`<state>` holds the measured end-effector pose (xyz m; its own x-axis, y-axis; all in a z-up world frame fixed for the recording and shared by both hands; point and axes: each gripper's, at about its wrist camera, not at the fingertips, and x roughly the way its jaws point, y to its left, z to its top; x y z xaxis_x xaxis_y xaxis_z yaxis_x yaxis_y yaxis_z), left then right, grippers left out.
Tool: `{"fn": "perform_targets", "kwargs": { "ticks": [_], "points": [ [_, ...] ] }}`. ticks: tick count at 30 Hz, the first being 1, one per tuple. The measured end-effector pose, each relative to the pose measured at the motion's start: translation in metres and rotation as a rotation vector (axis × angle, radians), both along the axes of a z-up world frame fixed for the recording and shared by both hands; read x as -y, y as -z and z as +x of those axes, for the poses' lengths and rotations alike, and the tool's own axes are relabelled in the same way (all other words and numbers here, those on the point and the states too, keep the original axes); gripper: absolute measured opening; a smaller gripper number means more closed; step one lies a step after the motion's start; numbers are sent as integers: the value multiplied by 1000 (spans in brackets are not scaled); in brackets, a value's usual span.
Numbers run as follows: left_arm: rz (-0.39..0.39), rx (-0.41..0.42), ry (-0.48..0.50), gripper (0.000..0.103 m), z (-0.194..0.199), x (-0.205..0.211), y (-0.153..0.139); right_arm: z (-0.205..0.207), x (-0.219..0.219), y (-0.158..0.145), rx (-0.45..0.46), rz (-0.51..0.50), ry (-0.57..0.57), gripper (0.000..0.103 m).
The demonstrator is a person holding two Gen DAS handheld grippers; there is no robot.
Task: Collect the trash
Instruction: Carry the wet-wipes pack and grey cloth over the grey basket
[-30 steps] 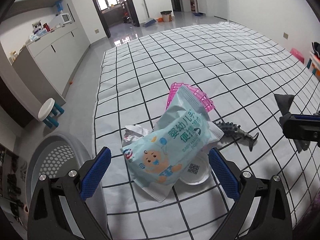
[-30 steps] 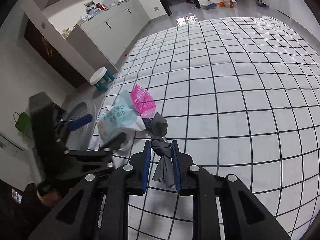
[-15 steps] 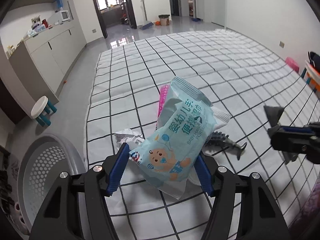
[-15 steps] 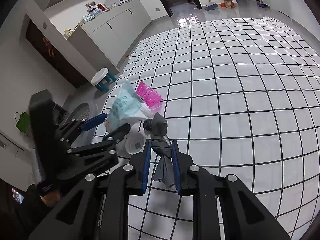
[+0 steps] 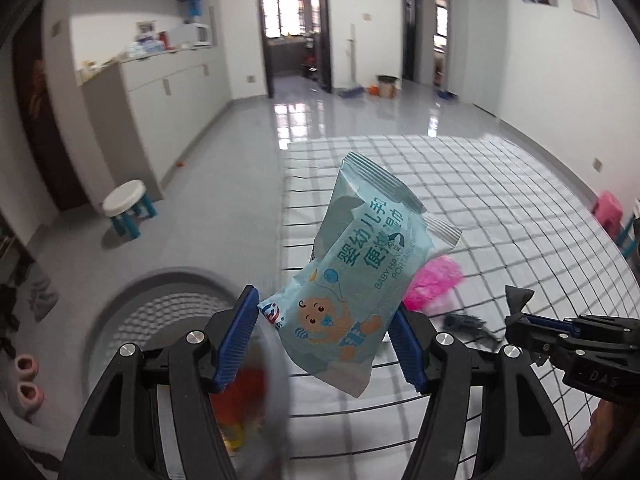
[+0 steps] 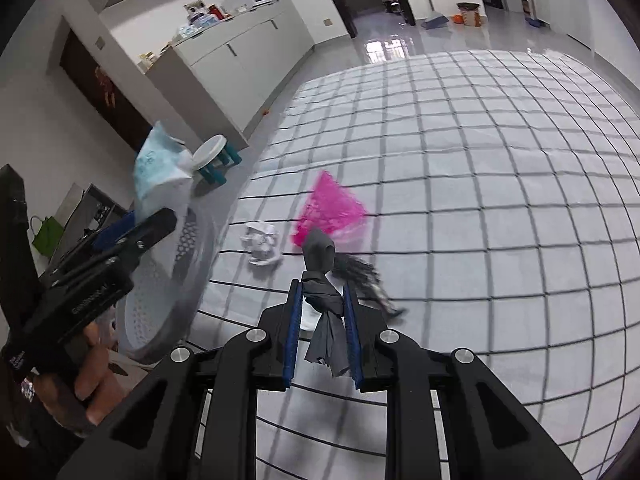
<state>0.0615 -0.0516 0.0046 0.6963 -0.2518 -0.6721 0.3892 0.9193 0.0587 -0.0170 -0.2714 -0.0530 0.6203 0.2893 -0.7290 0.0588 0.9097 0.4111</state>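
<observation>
**Wipes pack lifted clear of the mat**

Grey glossy floor runs back to open doorways, and a white mat with a black grid (image 6: pixel 480 184) covers the near half of the room. Against a second ago, when the baby-wipes pack (image 5: pixel 360 280) lay flat on that mat between wide-open pads, the left claw (image 5: pixel 326 340) has closed onto it and carried it up: the blue pads now press both sides of the pack's lower end and it hangs in the air, tilted, nothing under it. The camera has swung too, so the pale perforated basket (image 5: pixel 168 312) now sits just below and left of the pack, with blurred red and yellow things showing at its near edge.

The right claw (image 6: pixel 320 336) is unchanged, its pads together on a knotted dark grey cloth (image 6: pixel 324 292) that sticks up past the tips.

Left behind on the mat are a crumpled white paper (image 6: pixel 262 244), a pink plastic bag (image 6: pixel 330 208) and a dark toy creature (image 6: pixel 362 272), close together near the mat's edge.

My reading: the pack is secured and on its way to the basket, so dropping it in looks like the next step. Several pieces remain to gather, so the job is partly done at best.
</observation>
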Motion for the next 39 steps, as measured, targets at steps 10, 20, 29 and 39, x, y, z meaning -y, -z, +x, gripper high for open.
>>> {"fn": "perform_targets", "kwargs": {
  "ticks": [10, 20, 29, 39],
  "points": [
    [6, -20, -167, 62, 1, -68, -1, 24, -63, -30, 62, -12, -125, 20],
    [-4, -59, -327, 62, 7, -129, 9, 66, -139, -43, 78, -66, -274, 20],
    [-1, -91, -389, 62, 16, -147, 22, 98, -184, -35, 75, -95, -360, 20],
    [30, -120, -400, 62, 20, -147, 33, 105, -198, -14, 37, -96, -395, 21]
  ]
}}
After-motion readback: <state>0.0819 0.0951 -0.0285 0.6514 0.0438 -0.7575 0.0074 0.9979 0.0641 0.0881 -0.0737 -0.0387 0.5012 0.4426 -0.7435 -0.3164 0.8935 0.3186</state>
